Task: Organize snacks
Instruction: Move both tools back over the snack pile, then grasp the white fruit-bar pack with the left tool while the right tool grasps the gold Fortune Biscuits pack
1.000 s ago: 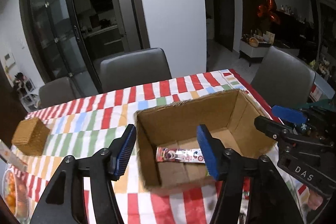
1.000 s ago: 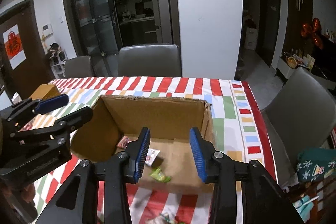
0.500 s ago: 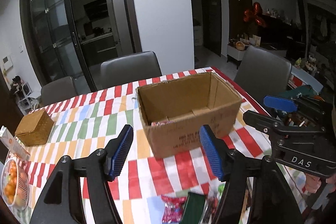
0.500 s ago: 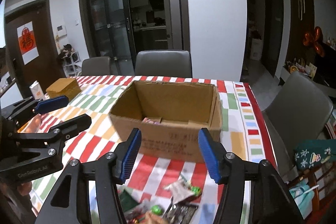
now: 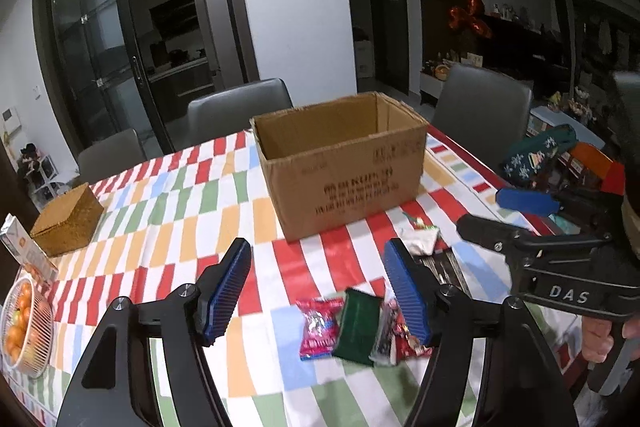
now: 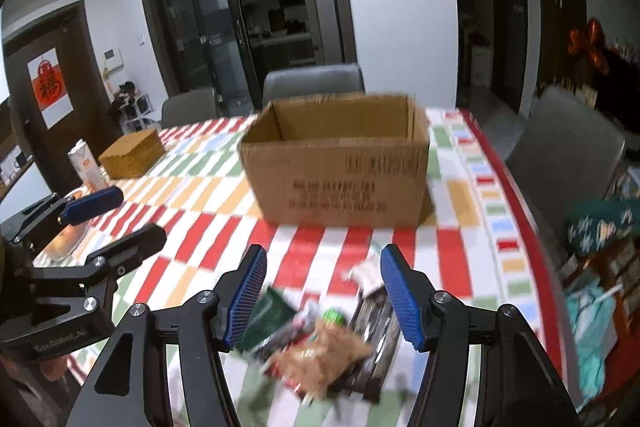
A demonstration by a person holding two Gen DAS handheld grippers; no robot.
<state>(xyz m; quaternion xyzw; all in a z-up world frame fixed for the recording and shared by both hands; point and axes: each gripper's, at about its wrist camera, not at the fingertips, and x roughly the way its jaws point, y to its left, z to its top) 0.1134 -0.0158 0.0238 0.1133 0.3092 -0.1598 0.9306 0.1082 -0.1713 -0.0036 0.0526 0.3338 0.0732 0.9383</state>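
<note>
An open cardboard box (image 5: pixel 344 163) stands on the striped tablecloth; it also shows in the right wrist view (image 6: pixel 340 163). A pile of snack packets lies on the near side of it: a red packet (image 5: pixel 318 327), a dark green packet (image 5: pixel 356 327), a white wrapper (image 5: pixel 420 241) and, in the right wrist view, a tan packet (image 6: pixel 324 351) and a dark packet (image 6: pixel 376 323). My left gripper (image 5: pixel 320 291) is open and empty above the pile. My right gripper (image 6: pixel 322 297) is open and empty above the same pile, and shows at the right of the left wrist view (image 5: pixel 504 215).
A woven box (image 5: pixel 68 219), a carton (image 5: pixel 28 255) and a wire basket of oranges (image 5: pixel 24 327) sit at the table's left. Grey chairs (image 5: pixel 240 111) stand behind and to the right of the table. A green patterned bag (image 5: pixel 536 155) lies off the right edge.
Both grippers have pulled back from over the box toward the near edge of the table and dropped lower. The snack pile has come into view under them. Both stay open.
</note>
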